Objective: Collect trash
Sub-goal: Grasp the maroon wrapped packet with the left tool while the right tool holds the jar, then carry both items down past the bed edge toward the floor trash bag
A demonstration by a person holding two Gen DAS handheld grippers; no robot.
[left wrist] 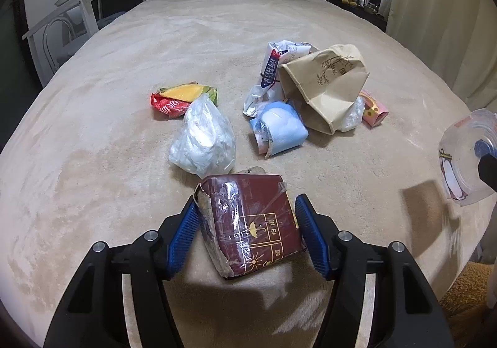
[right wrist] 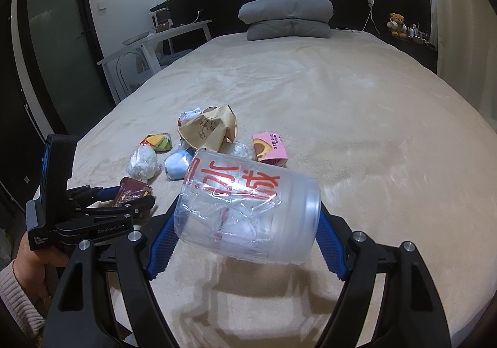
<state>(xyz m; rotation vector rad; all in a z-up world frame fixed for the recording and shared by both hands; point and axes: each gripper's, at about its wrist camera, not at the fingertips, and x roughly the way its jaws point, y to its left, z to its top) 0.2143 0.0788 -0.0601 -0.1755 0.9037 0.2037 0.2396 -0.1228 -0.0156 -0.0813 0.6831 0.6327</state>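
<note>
Maroon cardboard, a torn box (left wrist: 251, 223) wrapped in tape, sits on the bed (left wrist: 124, 146) between the blue pads of the left hand-held gripper (left wrist: 247, 234), which pinch its sides. More trash lies beyond: a white bag (left wrist: 203, 140) and a brown paper bag (left wrist: 326, 84). Rightward, the right hand-held gripper (right wrist: 245, 239) clamps a clear plastic tub (right wrist: 248, 211). Slick tape could let the box slip.

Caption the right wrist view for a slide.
Right claw holds a clear plastic tub above the bed, trash pile beyond.
</note>
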